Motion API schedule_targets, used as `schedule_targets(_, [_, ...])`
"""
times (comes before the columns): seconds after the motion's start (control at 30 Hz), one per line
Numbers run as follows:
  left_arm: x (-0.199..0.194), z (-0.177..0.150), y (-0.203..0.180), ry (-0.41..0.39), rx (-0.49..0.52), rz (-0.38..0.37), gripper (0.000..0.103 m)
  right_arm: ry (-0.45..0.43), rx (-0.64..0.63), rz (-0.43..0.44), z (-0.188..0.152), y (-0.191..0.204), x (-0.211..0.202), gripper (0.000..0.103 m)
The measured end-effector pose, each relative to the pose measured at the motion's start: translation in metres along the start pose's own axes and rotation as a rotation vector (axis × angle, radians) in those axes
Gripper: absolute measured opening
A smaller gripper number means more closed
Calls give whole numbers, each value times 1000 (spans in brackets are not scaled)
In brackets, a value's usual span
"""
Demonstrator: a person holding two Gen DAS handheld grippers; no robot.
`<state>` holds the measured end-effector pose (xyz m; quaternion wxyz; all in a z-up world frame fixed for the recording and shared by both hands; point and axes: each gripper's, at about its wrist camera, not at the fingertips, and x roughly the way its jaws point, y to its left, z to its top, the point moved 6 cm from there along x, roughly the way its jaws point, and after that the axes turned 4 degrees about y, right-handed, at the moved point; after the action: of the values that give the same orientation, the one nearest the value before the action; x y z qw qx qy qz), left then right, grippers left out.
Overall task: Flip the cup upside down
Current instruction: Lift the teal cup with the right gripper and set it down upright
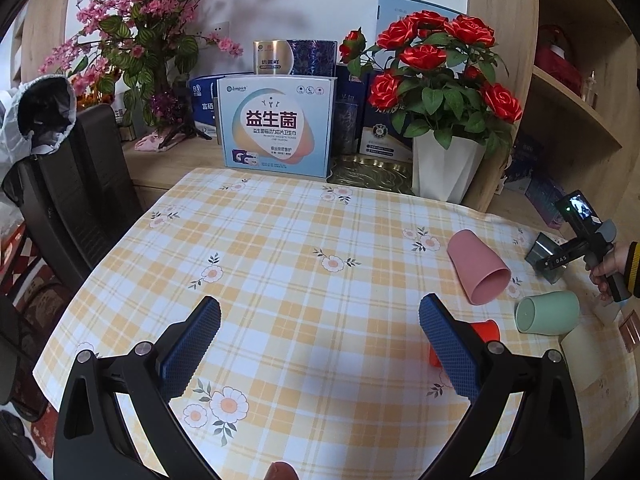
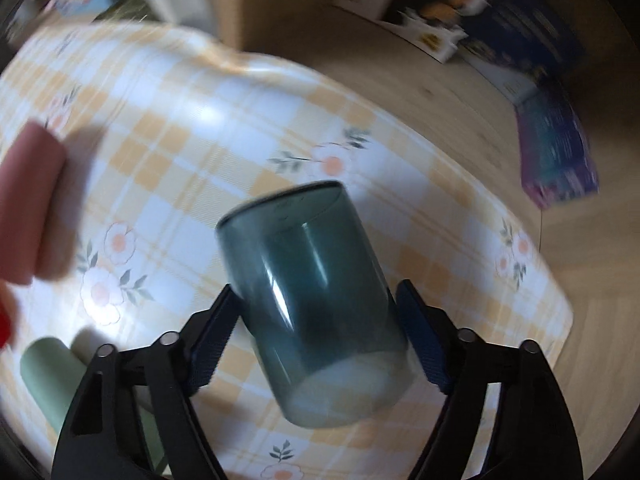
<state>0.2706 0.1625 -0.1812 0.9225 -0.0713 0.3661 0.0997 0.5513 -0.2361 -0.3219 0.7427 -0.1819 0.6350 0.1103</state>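
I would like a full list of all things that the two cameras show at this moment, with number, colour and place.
tablecloth: 1, yellow and white check with flowers, covers the table
pink cup: 1, pink, on its side, right part of the cloth
green cup: 1, pale green, on its side, near the right edge
red cup: 1, red, mostly hidden behind the left gripper's finger
dark cup: 1, smoky blue-grey, see-through, between the right gripper's fingers
rose pot: 1, red roses in a white pot, back right
pink blossom plant: 1, back left
boxes: several, blue and white, at the back
chair: 1, black, left
left gripper: open, above the cloth
right gripper: around the dark cup
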Motion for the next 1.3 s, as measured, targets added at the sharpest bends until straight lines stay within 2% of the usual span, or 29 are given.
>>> schedule_targets(0.1, [0, -2, -2, 12, -2, -4, 97, -15, 85, 10, -11, -15, -4, 72])
schedule_targets(0.2, [-1, -5, -5, 25, 5, -11, 97, -63, 221, 80, -25, -32, -13, 70])
schedule_targets(0.3, [-3, -9, -6, 38, -3, -28, 97, -90, 358, 126, -51, -51, -23, 68])
schedule_targets(0.37, [-6, -11, -7, 33, -5, -33, 97, -89, 405, 141, -68, -57, -27, 68])
schedule_targets(0.57, [-20, -17, -11, 17, -8, -59, 97, -64, 451, 132, -111, -63, -37, 68])
schedule_targets(0.73, [-35, -19, -13, -4, -1, -75, 97, -131, 461, 146, -123, -57, -72, 68])
schedule_targets(0.83, [-44, -20, -13, -13, -1, -85, 97, -178, 428, 166, -128, -39, -100, 68])
schedule_targets(0.93, [-51, -24, -12, -14, 3, -91, 97, -227, 368, 215, -140, -4, -132, 68])
schedule_targets(1.1, [-55, -33, -11, 5, 3, -96, 97, -284, 254, 312, -174, 80, -168, 68])
schedule_targets(1.2, [-57, -36, -11, 10, 6, -97, 97, -303, 245, 384, -188, 118, -168, 68])
schedule_targets(1.3, [-61, -38, -13, 11, 8, -104, 97, -284, 293, 446, -199, 154, -143, 68])
